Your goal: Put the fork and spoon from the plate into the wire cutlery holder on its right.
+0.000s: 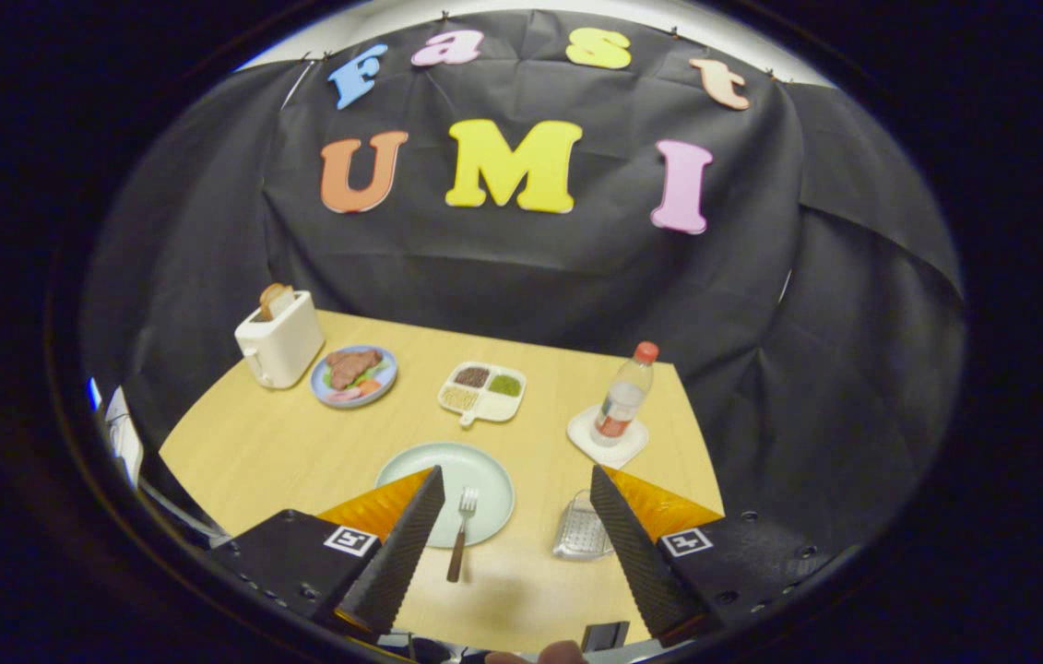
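While the claw [514, 544] gapes wide, the fork [461, 533] lies between its fingers — no readable labels.

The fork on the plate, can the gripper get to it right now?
Probably yes. The fork lies between the open gripper's fingers, tines on the plate, handle on the table, with nothing covering it.
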Action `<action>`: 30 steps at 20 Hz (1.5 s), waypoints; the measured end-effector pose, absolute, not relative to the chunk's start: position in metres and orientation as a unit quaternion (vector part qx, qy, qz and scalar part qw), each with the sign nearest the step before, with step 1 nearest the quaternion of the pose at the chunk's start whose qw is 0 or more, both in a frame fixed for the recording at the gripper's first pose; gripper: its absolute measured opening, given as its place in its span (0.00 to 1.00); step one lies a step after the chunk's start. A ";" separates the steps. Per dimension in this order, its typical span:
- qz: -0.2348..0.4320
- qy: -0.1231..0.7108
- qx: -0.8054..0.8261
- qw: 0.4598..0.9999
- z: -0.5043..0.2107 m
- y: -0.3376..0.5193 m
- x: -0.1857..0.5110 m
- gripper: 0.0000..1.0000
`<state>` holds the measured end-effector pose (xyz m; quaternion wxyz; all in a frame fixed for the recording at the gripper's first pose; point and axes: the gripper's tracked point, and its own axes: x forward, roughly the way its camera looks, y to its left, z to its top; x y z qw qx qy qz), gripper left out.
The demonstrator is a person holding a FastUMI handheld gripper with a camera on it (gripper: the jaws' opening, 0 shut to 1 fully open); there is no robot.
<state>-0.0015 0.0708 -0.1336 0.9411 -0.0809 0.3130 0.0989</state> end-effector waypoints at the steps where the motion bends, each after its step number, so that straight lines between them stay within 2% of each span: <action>1: 0.108 0.344 -0.088 0.928 -0.148 0.075 -0.002 0.95; 7: 0.118 0.505 -0.086 0.851 -0.229 0.094 -0.018 0.96; 18: 0.098 0.608 -0.098 0.782 -0.342 0.099 -0.013 0.94; 24: 0.077 0.626 -0.080 0.772 -0.360 0.096 -0.008 0.34; 26: 0.076 0.634 -0.073 0.766 -0.360 0.095 -0.010 0.11; 27: 0.075 0.639 -0.063 0.763 -0.360 0.097 -0.012 0.13; 28: 0.075 0.643 -0.056 0.760 -0.357 0.096 -0.013 0.03; 30: 0.076 0.641 -0.042 0.763 -0.352 0.096 -0.013 0.01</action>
